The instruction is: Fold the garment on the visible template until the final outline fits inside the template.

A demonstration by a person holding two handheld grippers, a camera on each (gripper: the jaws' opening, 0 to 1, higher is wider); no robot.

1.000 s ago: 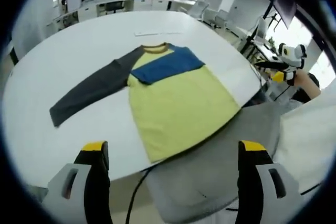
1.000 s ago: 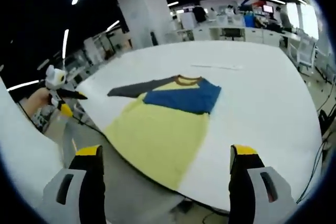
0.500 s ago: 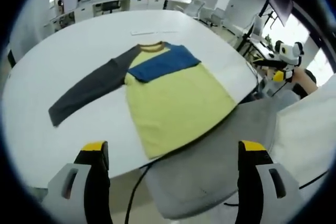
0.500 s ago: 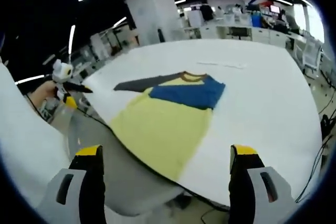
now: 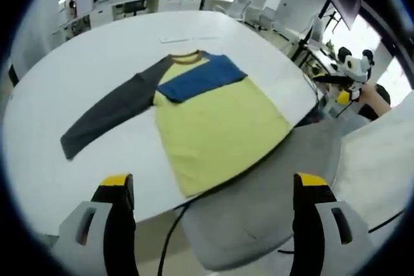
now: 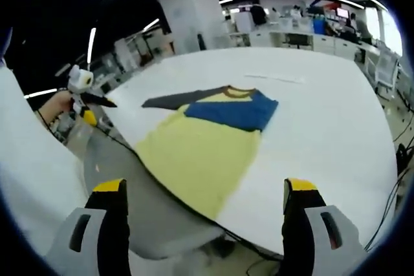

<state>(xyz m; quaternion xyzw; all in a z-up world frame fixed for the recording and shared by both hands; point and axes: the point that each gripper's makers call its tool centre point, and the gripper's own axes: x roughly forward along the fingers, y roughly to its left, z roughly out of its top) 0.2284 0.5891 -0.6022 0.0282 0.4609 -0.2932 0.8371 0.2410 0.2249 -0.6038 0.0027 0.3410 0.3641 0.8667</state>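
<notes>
A long-sleeved shirt (image 5: 213, 121) lies flat on the round white table (image 5: 84, 50). Its body is yellow, and its blue sleeve (image 5: 204, 81) is folded across the chest. Its dark grey sleeve (image 5: 110, 111) stretches out to the left. My left gripper (image 5: 213, 224) hovers open off the table's near edge, short of the hem, holding nothing. In the right gripper view the same shirt (image 6: 204, 143) lies ahead, and my right gripper (image 6: 206, 224) is open and empty before the table edge. Each gripper shows in the other's view, held by a hand: the right gripper (image 5: 352, 72) and the left gripper (image 6: 81, 88).
A grey chair (image 5: 272, 198) (image 6: 129, 185) stands against the table edge below the hem. A thin pale strip (image 5: 191, 39) (image 6: 275, 78) lies on the table beyond the collar. A white sleeve (image 5: 381, 159) (image 6: 29, 159) fills one side. Desks and chairs stand far behind.
Both views have drifted slightly with the hands. The shirt lies as before, and both grippers stay open and clear of it.
</notes>
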